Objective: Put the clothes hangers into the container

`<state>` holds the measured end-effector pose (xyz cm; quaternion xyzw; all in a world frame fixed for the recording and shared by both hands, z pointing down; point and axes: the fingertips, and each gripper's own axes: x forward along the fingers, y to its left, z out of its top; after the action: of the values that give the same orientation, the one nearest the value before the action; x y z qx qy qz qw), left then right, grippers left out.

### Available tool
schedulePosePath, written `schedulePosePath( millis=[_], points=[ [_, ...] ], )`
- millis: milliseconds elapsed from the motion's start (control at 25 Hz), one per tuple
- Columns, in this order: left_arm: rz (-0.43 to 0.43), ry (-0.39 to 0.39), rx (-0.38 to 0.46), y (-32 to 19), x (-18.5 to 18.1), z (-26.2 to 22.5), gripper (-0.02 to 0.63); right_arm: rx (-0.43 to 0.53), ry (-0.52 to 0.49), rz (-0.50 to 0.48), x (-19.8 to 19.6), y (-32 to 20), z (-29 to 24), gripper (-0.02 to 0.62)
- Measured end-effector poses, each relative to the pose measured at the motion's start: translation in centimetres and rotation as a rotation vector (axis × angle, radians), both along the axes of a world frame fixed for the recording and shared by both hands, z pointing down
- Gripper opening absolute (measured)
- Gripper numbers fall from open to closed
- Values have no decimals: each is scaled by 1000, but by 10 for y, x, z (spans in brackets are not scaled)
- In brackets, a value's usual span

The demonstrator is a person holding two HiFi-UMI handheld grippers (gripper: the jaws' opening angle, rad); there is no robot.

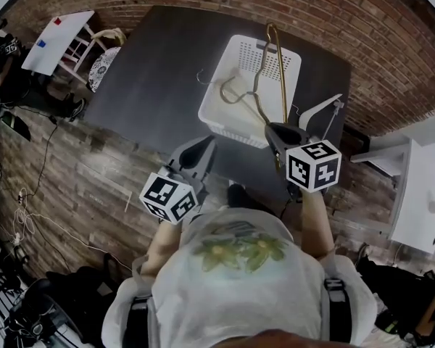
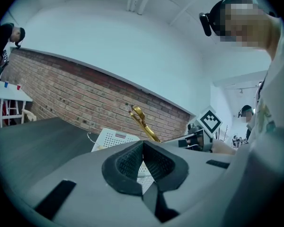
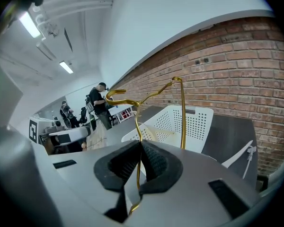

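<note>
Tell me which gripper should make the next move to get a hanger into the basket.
Right. The right gripper is shut on the gold hanger, which it holds above the white basket. The left gripper is shut on nothing and sits nearer the person.

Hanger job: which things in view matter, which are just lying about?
Job: gold hanger, gripped in the right tool; white perforated basket; white hanger on the dark table.
Lying about: white side table; chair; floor cables.

Head view: overhead, steeply down on the tabletop (image 1: 152, 78).
Gripper views: low, from its near edge toward brick wall (image 3: 236, 65).
Shared: white basket (image 1: 243, 64).
</note>
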<state>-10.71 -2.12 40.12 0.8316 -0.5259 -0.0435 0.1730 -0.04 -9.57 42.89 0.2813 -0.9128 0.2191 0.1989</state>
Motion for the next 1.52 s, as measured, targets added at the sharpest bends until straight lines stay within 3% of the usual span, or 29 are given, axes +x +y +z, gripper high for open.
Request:
schedulePosePath(
  millis=[680,1520],
  points=[
    [-72,8,-9,-11,-30,1,29,-32,122,-52,-28,-23,21,38],
    [-81,14,-28,-47,-35,5,29,-105,239,-91,-33,-53,53,38]
  ],
)
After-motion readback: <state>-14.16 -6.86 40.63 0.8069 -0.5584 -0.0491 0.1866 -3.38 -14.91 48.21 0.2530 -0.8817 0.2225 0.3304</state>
